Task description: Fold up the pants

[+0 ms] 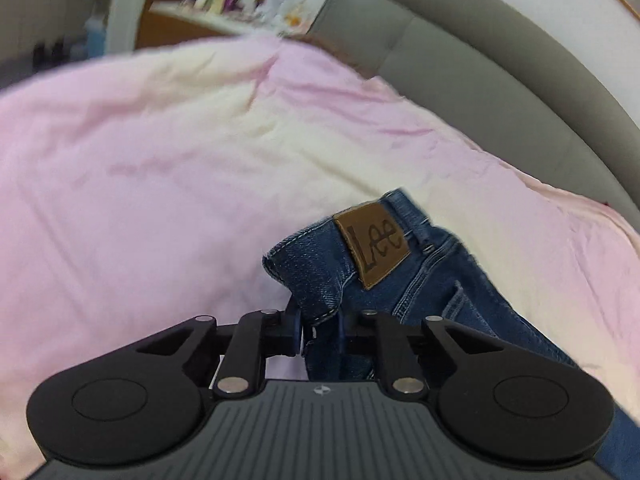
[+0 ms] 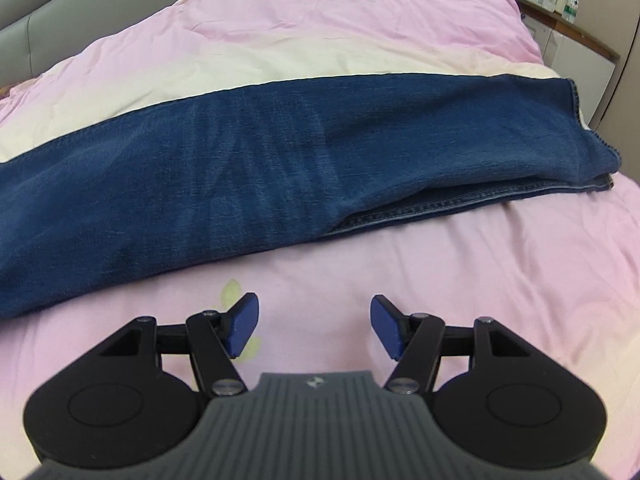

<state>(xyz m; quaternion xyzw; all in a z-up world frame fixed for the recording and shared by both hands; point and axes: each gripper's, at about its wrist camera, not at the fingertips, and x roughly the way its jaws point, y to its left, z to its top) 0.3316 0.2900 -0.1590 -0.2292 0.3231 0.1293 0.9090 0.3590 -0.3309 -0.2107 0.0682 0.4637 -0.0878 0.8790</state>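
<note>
**Left grips the waistband, right hangs free**

While your left gripper point(image 1: 320, 328) is clenched on the jeans point(image 1: 400, 280) at the waistband fold, the brown Lee patch point(image 1: 374, 246) stands just beyond it toward 1 o'clock. Denim trails off to 4 o'clock over the pink quilt point(image 1: 160, 180), with a grey headboard point(image 1: 500, 92) behind. Your right gripper point(image 2: 315, 330) hangs released above the quilt, nothing between its blue pads point(image 2: 242, 330). At 12 o'clock the stacked legs lie flat, hems point(image 2: 592, 160) toward 2 o'clock.
</note>
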